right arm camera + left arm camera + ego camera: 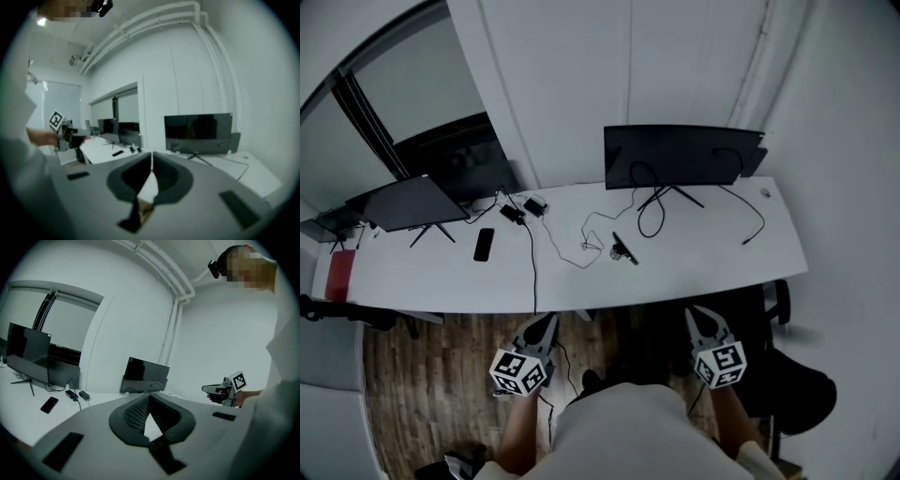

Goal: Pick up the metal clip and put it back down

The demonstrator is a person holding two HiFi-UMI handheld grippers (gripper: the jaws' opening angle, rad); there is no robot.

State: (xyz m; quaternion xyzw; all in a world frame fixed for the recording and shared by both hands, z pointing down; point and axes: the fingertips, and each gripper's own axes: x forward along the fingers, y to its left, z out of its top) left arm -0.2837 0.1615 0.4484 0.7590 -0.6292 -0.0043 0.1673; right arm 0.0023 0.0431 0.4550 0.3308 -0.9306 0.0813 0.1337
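Across the long white desk [694, 267], the small dark metal clip [624, 250] lies at one o'clock from my grey left gripper [548, 322] and eleven from the grey right gripper [699, 316], both closed on nothing; I judge it light, stiff, slippery, best pinched across its body.

Metal clip [623, 250]: small, dark, elongated; lies flat on white desk [703, 267], before monitor [675, 155].

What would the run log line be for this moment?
stage: pre-pick | left gripper: shut, empty | right gripper: shut, empty | metal clip: on desk, not held | position: both grippers short of desk edge
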